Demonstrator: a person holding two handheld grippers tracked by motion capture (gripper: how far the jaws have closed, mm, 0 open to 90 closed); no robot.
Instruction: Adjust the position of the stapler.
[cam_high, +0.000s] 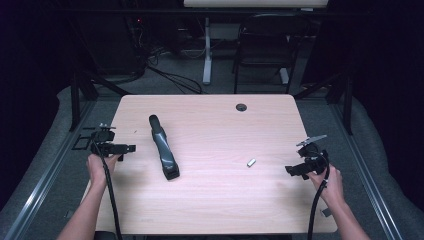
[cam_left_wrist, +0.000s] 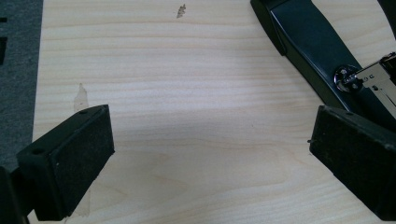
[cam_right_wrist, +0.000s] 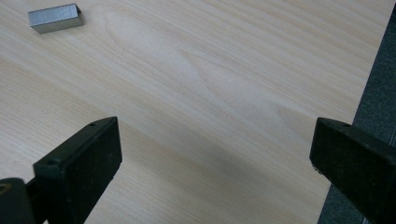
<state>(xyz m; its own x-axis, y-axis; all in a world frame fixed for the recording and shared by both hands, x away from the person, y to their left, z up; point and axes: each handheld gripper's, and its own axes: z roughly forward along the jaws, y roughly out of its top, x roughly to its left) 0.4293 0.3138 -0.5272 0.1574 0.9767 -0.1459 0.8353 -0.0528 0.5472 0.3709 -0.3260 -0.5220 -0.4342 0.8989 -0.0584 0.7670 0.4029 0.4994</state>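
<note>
One long black stapler (cam_high: 163, 148), woodgrain table (cam_high: 220, 200)

Black stapler (cam_high: 163, 148) flat left of centre — small metal staple strip (cam_high: 251, 162) well apart, rightward.

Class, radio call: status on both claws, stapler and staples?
Left claw and right claw open, empty. Stapler and staple strip lie untouched on table. Nothing between.
</note>
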